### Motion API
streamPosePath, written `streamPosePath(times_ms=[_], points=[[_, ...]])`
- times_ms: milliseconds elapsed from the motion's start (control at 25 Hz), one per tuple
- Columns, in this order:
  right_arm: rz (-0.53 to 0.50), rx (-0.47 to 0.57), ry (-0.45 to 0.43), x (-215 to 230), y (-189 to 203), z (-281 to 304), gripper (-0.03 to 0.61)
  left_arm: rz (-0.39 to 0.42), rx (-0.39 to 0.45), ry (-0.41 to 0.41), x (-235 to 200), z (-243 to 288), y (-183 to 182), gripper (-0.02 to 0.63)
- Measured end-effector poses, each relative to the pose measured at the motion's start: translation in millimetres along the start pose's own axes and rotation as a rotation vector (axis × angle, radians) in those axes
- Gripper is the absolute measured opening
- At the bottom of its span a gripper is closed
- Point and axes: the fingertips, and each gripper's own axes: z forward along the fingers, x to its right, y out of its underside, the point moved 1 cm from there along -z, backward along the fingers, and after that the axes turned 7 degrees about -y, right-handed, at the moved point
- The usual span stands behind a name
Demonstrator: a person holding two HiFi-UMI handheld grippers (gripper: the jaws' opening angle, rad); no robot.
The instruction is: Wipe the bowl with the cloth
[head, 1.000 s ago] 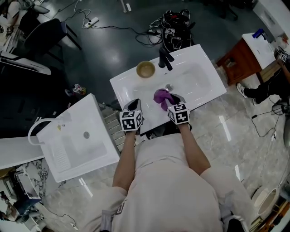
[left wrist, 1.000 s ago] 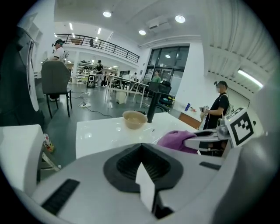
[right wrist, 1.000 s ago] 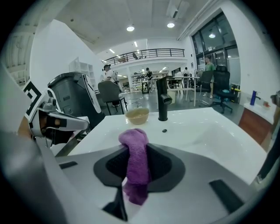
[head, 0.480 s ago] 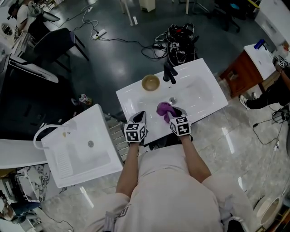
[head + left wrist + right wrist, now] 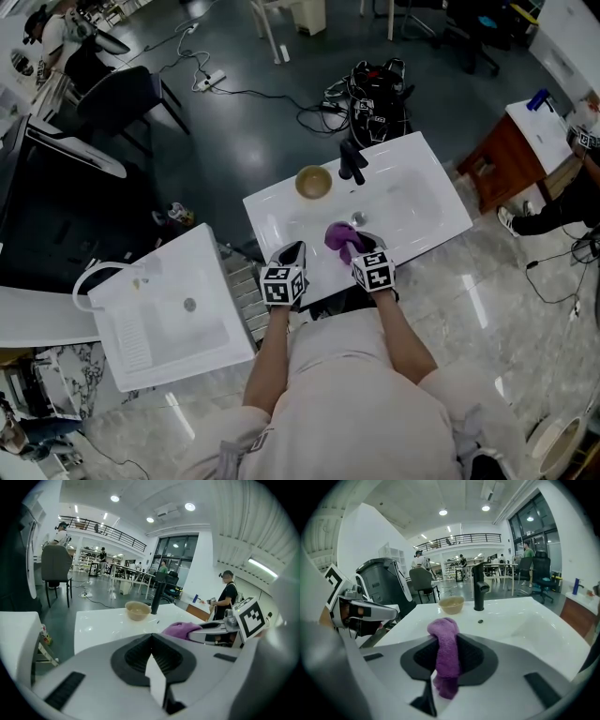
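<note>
A tan bowl [image 5: 314, 182] [image 5: 137, 610] [image 5: 451, 604] stands upright on the white sink counter [image 5: 281, 216], left of the black faucet [image 5: 352, 159] [image 5: 478, 588]. My right gripper [image 5: 352, 239] [image 5: 446, 667] is shut on a purple cloth [image 5: 341, 236] [image 5: 446, 653], held over the counter's near edge and well short of the bowl. The cloth [image 5: 183, 630] also shows beside the right gripper's body in the left gripper view. My left gripper [image 5: 292, 251] [image 5: 152, 660] is shut with nothing in it, near the counter's front left.
The sink basin [image 5: 412, 192] and its drain [image 5: 480, 620] lie right of the faucet. A second white sink unit [image 5: 169, 305] sits on the floor at left. Cables [image 5: 370, 84] lie behind the counter. A wooden cabinet [image 5: 502, 150] and a person [image 5: 562, 202] are at right.
The head view has shifted, so the counter sits a little lower and farther in frame. Both grippers keep their places by the counter's near edge, the cloth still held.
</note>
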Motion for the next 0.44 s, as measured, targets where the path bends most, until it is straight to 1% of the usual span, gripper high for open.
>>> streamPosePath(times_ms=[440], points=[[-0.006,0.02,-0.006,6.7,-8.0,-7.4,0.087,0.029,0.008,-0.033,3.0,2.6,-9.8,0.006]])
